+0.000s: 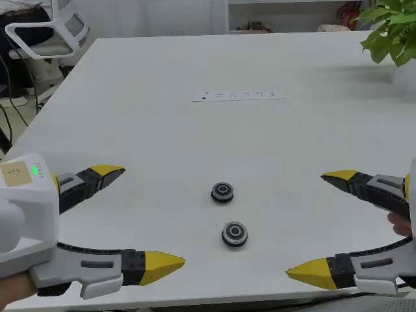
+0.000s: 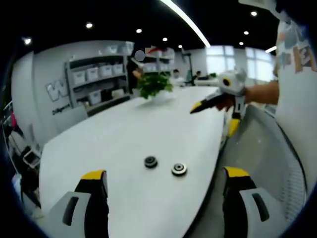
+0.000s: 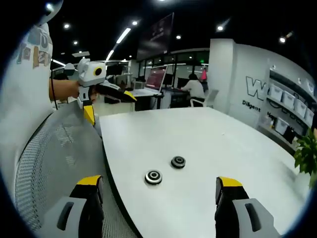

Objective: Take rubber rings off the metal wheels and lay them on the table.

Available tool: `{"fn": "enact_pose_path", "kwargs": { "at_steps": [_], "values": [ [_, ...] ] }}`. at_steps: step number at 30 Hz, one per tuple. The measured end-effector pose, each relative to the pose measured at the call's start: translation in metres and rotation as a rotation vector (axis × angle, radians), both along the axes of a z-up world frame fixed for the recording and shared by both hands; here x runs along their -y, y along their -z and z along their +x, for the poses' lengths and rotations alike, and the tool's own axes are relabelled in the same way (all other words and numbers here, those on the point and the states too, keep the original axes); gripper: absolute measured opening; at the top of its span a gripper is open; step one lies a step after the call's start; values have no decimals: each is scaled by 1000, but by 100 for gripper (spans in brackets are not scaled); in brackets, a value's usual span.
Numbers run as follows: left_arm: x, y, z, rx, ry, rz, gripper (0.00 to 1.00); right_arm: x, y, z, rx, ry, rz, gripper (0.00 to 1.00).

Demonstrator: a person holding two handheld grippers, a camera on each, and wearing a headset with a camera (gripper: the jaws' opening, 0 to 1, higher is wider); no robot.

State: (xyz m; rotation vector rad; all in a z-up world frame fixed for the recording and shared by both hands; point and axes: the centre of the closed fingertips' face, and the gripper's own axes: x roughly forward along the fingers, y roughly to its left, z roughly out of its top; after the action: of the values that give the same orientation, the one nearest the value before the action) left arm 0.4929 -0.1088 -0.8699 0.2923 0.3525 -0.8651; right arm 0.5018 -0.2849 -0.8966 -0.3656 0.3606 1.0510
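desk [image 1: 195,143]: one; white, smooth, matt top with rounded corners; its right side is cut off by the frame.
far wheel [image 1: 223,192]: small, round, dark outer band around a paler metal hub; lies flat on the desk, between the two grippers.
near wheel [image 1: 234,234]: same make, near the far wheel but apart from it, closer to the desk's front edge; two wheels in all; fine detail of the bands too small to make out.
left gripper [image 1: 154,216]: white body, black jaws with pointed yellow tips; jaws spread wide, released, holding nothing; left of the wheels.
right gripper [image 1: 305,224]: same build; jaws wide apart, released; right of the wheels.
socket strip [image 1: 238,95]: one flat white panel at mid-desk; markings illegible.
plant [image 1: 390,29]: green, leafy, at the far right; partly cut off.
chair [image 1: 49,32]: one white office chair beyond the far left corner; partly cut off.
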Motion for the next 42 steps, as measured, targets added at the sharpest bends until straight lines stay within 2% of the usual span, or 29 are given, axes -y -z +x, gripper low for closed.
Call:
{"fn": "enact_pose_path", "kwargs": {
  "at_steps": [10,16,31,42],
  "values": [
    [1,0,3,1,4,1,97,2,-3,3,3,13,12,92],
    [2,0,3,1,7,1,97,4,1,3,-16,22,5,91],
    [-1,1,2,1,3,10,96,5,1,3,-20,28,5,90],
    [-1,1,2,4,-2,12,96,5,0,3,-9,26,7,88]
  ]
}}
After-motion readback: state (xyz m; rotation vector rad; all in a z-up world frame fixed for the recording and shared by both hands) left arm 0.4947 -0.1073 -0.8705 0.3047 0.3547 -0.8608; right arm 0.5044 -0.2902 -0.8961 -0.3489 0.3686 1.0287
